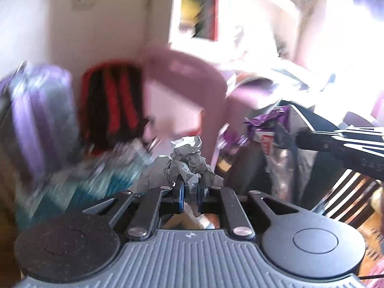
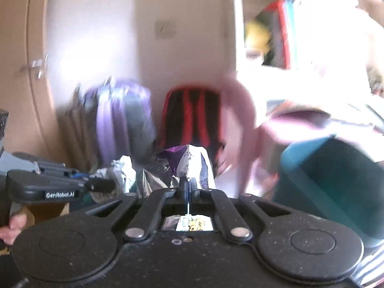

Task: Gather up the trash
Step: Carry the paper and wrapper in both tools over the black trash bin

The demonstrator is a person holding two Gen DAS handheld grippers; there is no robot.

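A lived-in home room: purple suitcase [image 2: 120,120], red-and-black backpack [image 2: 192,117] against the wall, pink plastic chair [image 1: 187,81], cluttered shelf [image 2: 268,31].

Background is smeared by motion blur: purple suitcase [image 2: 120,120], red-black backpack [image 2: 192,117], pink chair [image 1: 187,79]; teal bin [image 2: 336,187] is cut off at the right edge.

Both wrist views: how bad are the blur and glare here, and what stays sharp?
Left wrist view: background smeared by motion, upper right blown out white; the left gripper and its crumpled paper stay sharp. Right wrist view: backpack and teal bin blurred, glare at the right; the right gripper and its wrapper stay fairly crisp.
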